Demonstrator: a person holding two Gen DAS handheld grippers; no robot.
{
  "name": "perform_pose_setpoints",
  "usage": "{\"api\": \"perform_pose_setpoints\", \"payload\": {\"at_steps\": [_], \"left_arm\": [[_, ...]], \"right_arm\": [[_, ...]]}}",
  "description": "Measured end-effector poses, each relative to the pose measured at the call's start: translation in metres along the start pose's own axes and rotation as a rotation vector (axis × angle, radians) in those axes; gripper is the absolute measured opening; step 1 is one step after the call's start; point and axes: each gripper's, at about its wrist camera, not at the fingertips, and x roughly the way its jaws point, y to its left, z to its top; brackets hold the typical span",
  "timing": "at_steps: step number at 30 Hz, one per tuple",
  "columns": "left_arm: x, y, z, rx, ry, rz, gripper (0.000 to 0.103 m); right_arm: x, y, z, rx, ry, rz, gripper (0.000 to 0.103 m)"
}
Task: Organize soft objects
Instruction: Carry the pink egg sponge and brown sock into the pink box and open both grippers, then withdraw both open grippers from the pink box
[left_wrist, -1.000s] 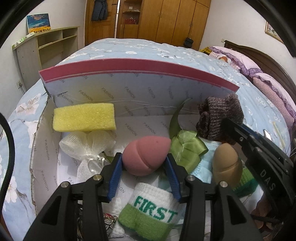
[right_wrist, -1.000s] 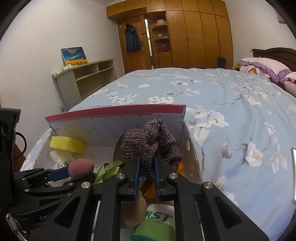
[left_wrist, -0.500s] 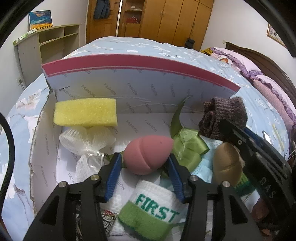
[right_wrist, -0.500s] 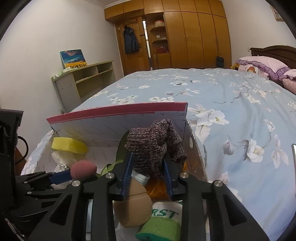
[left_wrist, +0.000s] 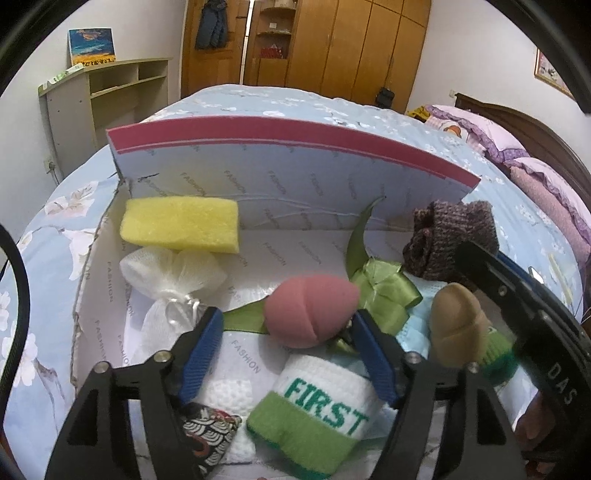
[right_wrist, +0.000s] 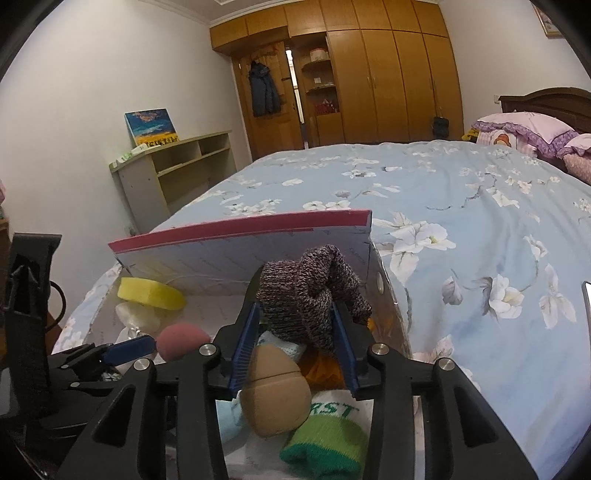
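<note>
Both claws sit over the white cardboard box with the red rim (left_wrist: 280, 136) on the blue flowered bed cover (right_wrist: 461, 206). Left claw (left_wrist: 286, 334) is wide open and holds nothing. Right below it lies the white and green knitted wristband with the word FIRST (left_wrist: 317, 406). Between its blue fingertips (left_wrist: 207, 332), a bit ahead, rests the pink egg-shaped makeup sponge (left_wrist: 310, 312); it looks let go, since the left pad stands clear of it. Farther ahead and to the left are the white mesh pouch (left_wrist: 173, 273) and then the yellow foam block (left_wrist: 181, 225) by the back wall.

Right claw (right_wrist: 297, 332) is open too. The brown egg-shaped sponge (right_wrist: 275, 391) lies just under it, and the dark purple knitted sock (right_wrist: 310, 291) sits between its pads, just ahead. The pads seem close to the sock, maybe touching.

To do this step well, each claw should lift straight up and back, slowly. That way the pads will not drag the soft things out of the box again.
</note>
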Motion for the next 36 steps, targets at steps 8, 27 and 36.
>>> {"api": "perform_pose_setpoints", "payload": {"at_steps": [8,27,36], "left_arm": [[-0.016,0.010,-0.006,-0.033,-0.017,-0.010,0.084],[-0.073,0.022,-0.023,-0.018,-0.042,0.042,0.089],[-0.101,0.022,-0.036,-0.018,-0.053,0.054,0.089]], "right_arm": [[-0.014,0.010,-0.003,-0.025,-0.007,0.009,0.051],[-0.056,0.028,-0.011,-0.041,-0.010,0.016,0.051],[-0.085,0.042,-0.026,-0.067,0.004,0.007,0.051]]}}
